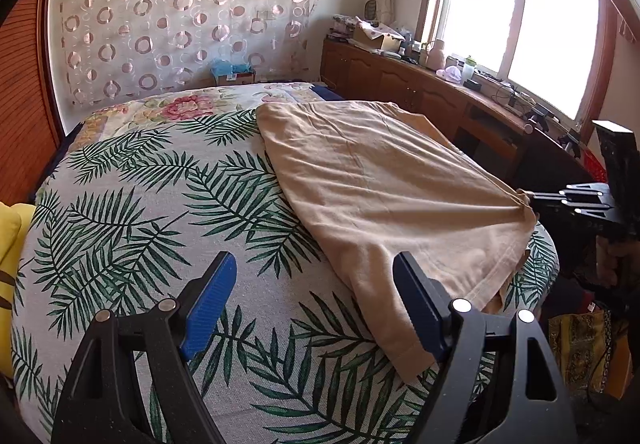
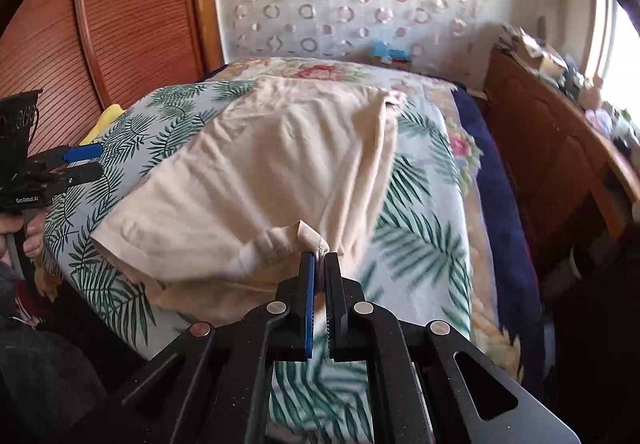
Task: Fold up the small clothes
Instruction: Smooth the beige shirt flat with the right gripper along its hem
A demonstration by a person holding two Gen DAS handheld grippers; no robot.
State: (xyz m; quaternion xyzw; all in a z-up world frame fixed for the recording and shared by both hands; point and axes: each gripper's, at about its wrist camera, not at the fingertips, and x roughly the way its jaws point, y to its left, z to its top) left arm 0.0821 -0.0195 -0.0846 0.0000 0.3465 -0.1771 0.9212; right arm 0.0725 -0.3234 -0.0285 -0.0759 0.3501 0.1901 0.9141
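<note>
The right gripper [image 2: 319,258] is pinched tight on a bunched corner of the beige shirt [image 2: 280,164], at the shirt's near hem. From that corner the shirt runs long, away up the bed [image 2: 420,244] toward the curtained wall. The left gripper [image 1: 316,308] stands wide, holding nothing, its right finger over the shirt's other near corner, so that corner is its to take.

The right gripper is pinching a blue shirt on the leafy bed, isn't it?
Not blue. The shirt is beige, as the right wrist view shows. The right gripper is indeed pinching its bunched edge on the leafy bed.
</note>
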